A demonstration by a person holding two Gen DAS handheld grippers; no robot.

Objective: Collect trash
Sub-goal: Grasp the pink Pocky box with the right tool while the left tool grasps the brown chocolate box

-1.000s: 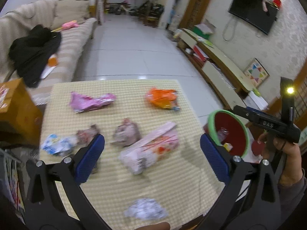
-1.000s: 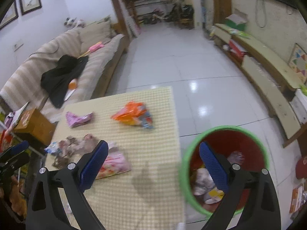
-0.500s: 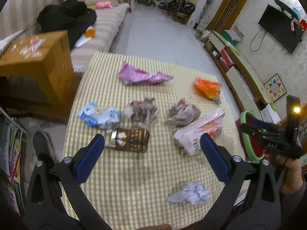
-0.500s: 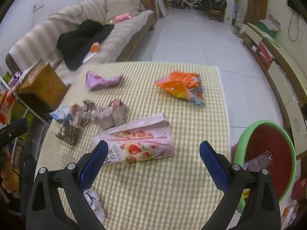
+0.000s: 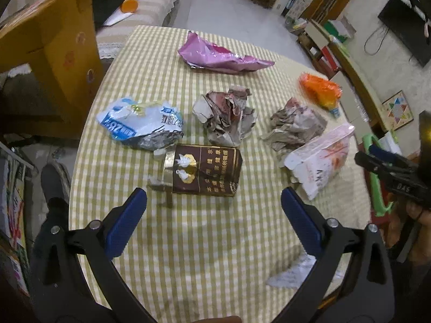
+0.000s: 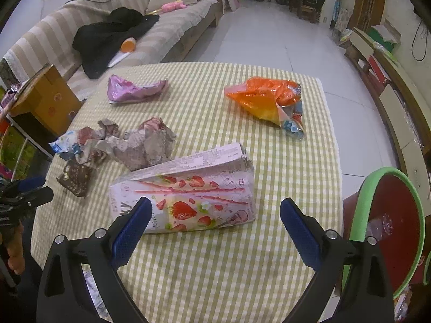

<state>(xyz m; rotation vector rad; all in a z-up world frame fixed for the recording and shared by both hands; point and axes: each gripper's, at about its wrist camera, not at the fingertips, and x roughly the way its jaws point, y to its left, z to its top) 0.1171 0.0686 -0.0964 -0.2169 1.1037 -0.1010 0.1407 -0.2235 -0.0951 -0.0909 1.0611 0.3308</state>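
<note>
Black tool [image 5: 214, 210], blue pads [image 5: 125, 222], silver screws

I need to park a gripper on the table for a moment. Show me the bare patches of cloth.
Bare cloth lies at the near edge, between the brown box and the white crumpled paper. In the right wrist view, another patch borders the strawberry carton, the orange bag and the bin. The middle and left are crowded with crumpled wrappers.

My room is dim and evenly lit. Glare sits on the far floor tiles [image 6: 272, 40]. Fisheye bends and darkens my corners. The orange wrapper [image 5: 320, 91] at right looks motion-smeared; soft shadows lie under the trash.
</note>
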